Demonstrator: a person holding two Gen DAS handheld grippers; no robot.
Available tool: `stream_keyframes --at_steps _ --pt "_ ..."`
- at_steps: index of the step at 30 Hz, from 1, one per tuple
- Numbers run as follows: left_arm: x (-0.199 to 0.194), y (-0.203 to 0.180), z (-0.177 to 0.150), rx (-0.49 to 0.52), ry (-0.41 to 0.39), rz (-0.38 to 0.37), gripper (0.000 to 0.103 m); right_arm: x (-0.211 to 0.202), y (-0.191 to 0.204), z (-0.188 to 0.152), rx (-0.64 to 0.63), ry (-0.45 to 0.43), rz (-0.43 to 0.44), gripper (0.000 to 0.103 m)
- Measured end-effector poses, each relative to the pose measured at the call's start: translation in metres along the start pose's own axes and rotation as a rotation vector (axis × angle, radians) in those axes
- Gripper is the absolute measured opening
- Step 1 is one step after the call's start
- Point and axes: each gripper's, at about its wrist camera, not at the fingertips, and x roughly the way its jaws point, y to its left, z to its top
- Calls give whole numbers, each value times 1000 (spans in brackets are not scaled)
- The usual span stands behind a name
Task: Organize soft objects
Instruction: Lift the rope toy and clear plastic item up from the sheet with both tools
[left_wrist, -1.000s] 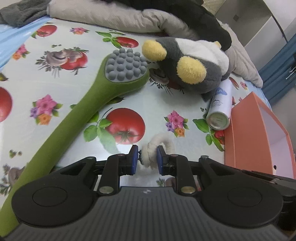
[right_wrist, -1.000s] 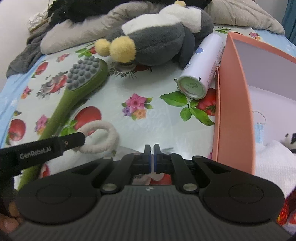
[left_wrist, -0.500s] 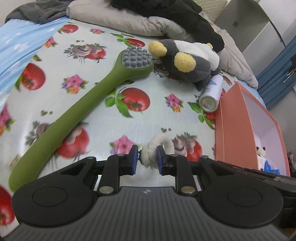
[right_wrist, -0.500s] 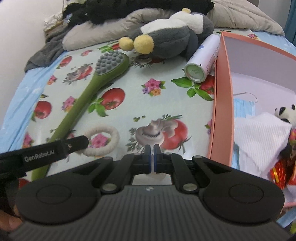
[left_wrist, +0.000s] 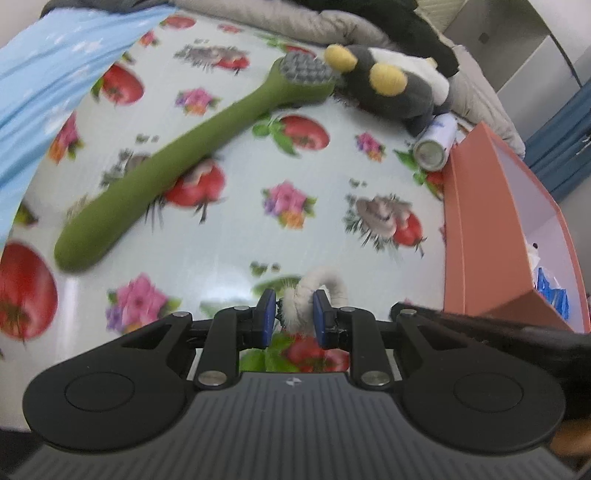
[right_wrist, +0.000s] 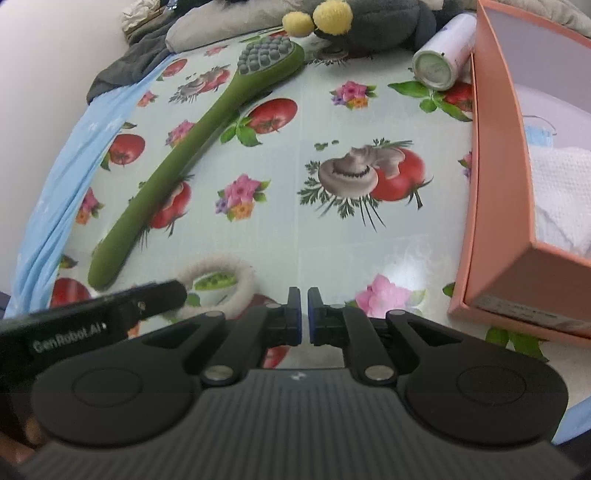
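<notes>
My left gripper (left_wrist: 294, 314) is shut on a white fluffy ring (left_wrist: 321, 282), pinching its near side just above the flowered tablecloth. In the right wrist view the same ring (right_wrist: 218, 266) shows at lower left, with a left finger (right_wrist: 147, 299) across it. My right gripper (right_wrist: 303, 314) holds nothing; its jaws are opening, with only a thin slit between the pads. A salmon-pink box (left_wrist: 476, 206) stands to the right, its wall (right_wrist: 495, 155) close beside the right gripper. Inside lie a white towel (right_wrist: 557, 184) and a blue mask (right_wrist: 539, 129).
A long green massage brush (left_wrist: 177, 158) lies diagonally at the left. A grey plush penguin (left_wrist: 391, 88) and a white spray can (left_wrist: 434, 142) lie at the far side, with crumpled bedding behind them. Blue sheet edges the cloth at left.
Both grippers have drawn back toward the near edge, so the brush, plush and can look farther away. The ring travelled with the left gripper. The right pads parted a sliver.
</notes>
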Motion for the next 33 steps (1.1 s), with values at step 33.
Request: stream_keyframes --at_steps 33 --pt "-17 18 -25 -29 -23 29 25 25 44 -12 -698 162 -12 41"
